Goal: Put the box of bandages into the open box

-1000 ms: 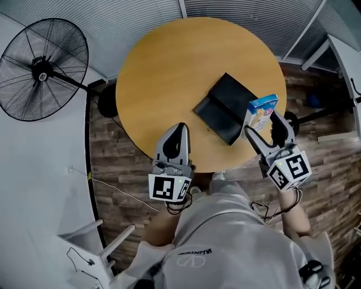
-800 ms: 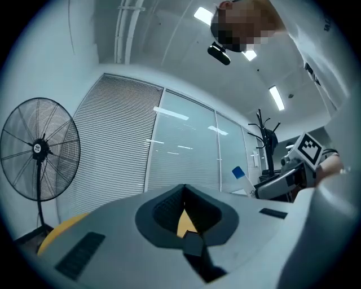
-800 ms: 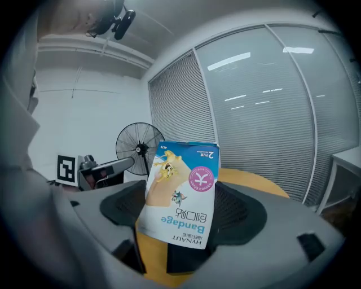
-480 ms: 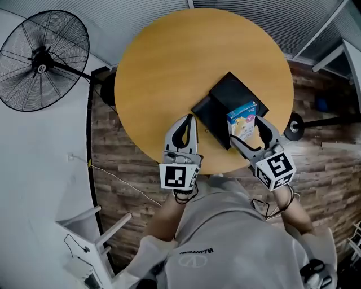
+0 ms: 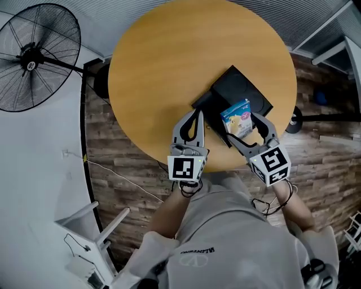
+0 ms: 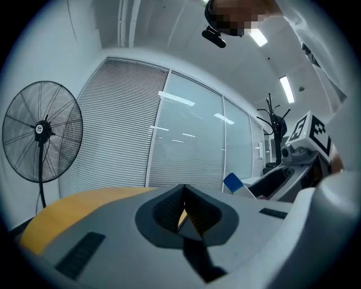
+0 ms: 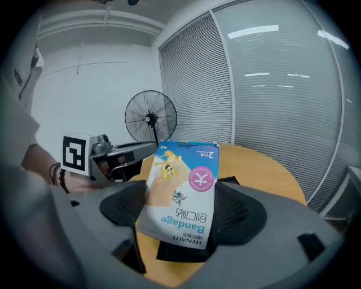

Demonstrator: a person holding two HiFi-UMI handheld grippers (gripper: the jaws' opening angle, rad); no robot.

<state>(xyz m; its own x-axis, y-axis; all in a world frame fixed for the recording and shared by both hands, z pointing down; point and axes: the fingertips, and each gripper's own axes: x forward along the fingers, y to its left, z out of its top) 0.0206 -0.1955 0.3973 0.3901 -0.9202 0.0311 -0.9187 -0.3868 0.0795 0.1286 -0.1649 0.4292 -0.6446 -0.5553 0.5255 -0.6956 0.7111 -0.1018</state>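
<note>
right hand-held gripper [image 5: 241,125]: angled inward | clamping bandage box [image 5: 237,115] | over open box [image 5: 249,93]

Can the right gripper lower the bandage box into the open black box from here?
Probably yes: the right gripper holds the bandage box over the open black box, nothing between; the left gripper sits aside.

Round wooden table [image 5: 158,68] sits on a floor [image 5: 121,163] of brownish planks, and there's a big black pedestal fan [image 5: 31,56] standing off to its left. Grey blinds [image 5: 271,14] run along the far side next to glass panels [image 6: 192,141], a dark coat stand [image 6: 274,127] is over by the glass, and strip lights [image 6: 286,89] glow on the ceiling
</note>
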